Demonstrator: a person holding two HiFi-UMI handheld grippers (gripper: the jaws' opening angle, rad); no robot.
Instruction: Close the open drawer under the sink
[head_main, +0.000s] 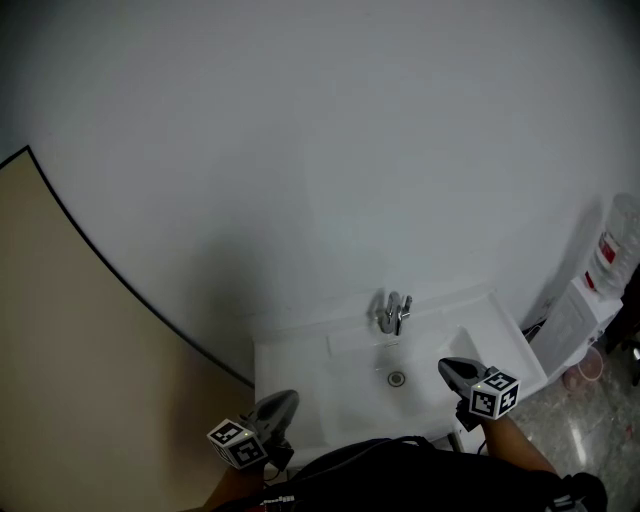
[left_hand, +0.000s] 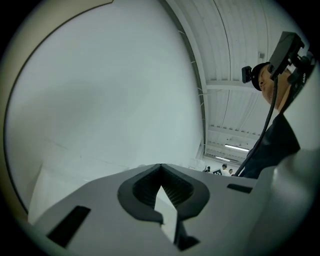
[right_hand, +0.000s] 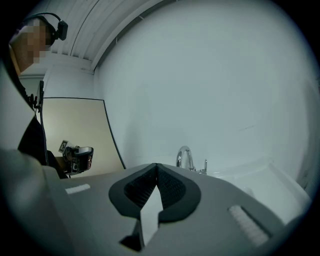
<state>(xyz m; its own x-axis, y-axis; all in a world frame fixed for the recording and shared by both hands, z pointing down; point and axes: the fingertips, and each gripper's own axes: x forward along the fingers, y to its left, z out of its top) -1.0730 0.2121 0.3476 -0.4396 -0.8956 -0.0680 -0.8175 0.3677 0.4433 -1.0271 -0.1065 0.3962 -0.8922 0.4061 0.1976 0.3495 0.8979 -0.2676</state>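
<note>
- A plain white wall (head_main: 320, 150) fills most of the view.
- A beige panel (head_main: 70, 350), dark-edged, stands at left.
- Speckled floor (head_main: 592, 440) and a water dispenser (head_main: 588, 312) show at right.
- The ribbed ceiling (left_hand: 235, 60) carries a strip light (left_hand: 239, 147).

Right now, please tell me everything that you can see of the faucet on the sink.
The faucet is a shiny, chrome-looking metal tap with a curved spout and a small upright lever beside it. It stands upright at the middle of the back ledge of the white sink, before the white wall, behind the drain. Only the sink touches it.
</note>
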